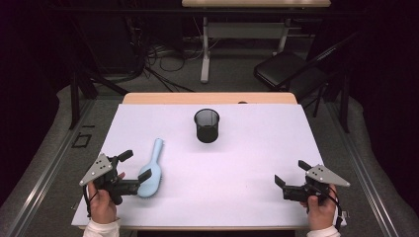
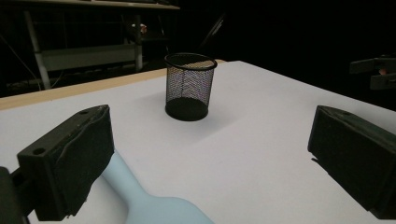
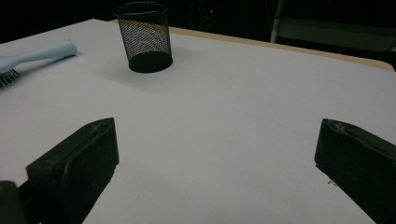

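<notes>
The left gripper (image 1: 129, 172) sat at about seven o'clock on the table (image 1: 257, 207), its jaws spread wide and gripping nothing. The pale blue brush (image 1: 151, 170) lay flat just beside it; in the left gripper view the brush (image 2: 154, 205) ran between the two black jaws without either pad pressing it, which reads as a line-up for a grasp. Its bristled head pointed toward the person, and its slim handle angled away toward twelve o'clock, leaving the rounded back easy to straddle.

The right gripper (image 1: 291, 178) rested at about five o'clock, jaws likewise apart and empty, well clear of everything, probably waiting its turn.

The black mesh cup (image 1: 206, 126) stood upright near the twelve o'clock side, well apart from the brush, its open mouth up, a likely place for the brush to end up.

The brush looked like smooth moulded plastic, oval at the head and tapering to a rounded handle. The cup was a fine wire-mesh cylinder with a solid rim and base. The table top was a plain matte white sheet with a wooden edge at the far side
</notes>
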`<state>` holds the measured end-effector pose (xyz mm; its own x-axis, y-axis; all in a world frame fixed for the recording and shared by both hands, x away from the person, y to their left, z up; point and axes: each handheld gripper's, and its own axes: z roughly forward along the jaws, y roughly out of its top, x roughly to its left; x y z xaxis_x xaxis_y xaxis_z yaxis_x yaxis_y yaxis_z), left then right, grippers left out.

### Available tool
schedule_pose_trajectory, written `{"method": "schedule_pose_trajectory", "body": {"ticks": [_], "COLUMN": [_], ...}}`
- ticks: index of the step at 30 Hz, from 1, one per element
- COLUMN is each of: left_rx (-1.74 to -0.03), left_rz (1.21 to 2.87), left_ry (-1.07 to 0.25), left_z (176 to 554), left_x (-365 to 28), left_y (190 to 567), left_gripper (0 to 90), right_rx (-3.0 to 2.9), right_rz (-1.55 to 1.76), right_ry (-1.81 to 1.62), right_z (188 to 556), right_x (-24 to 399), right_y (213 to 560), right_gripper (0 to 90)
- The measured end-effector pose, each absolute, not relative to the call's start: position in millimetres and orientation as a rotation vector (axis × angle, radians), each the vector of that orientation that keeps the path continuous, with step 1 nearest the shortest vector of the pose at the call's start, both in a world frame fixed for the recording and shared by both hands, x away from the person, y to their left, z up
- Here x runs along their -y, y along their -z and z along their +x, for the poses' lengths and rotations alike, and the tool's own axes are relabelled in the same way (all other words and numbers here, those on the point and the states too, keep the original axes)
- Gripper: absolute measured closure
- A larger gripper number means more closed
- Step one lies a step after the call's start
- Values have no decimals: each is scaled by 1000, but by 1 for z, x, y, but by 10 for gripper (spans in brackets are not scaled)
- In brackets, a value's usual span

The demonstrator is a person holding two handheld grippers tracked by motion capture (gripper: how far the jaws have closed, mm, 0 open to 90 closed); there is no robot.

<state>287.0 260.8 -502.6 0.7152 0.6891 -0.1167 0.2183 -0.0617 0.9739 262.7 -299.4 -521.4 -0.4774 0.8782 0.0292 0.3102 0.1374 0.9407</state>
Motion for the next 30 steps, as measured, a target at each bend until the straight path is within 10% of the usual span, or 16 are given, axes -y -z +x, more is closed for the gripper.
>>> {"method": "schedule_pose_trajectory", "body": {"ticks": [30], "left_rx": [-768], "left_rz": [1649], "left_ry": [-453], "left_z": [273], "left_x": [-260], "left_y": [505], "left_gripper": [6], "right_rx": [-1897], "right_rz": [1099], "right_ry": [-1370], "right_z": [276], "right_x": [292], "right_y": [516], "right_gripper": [0]}}
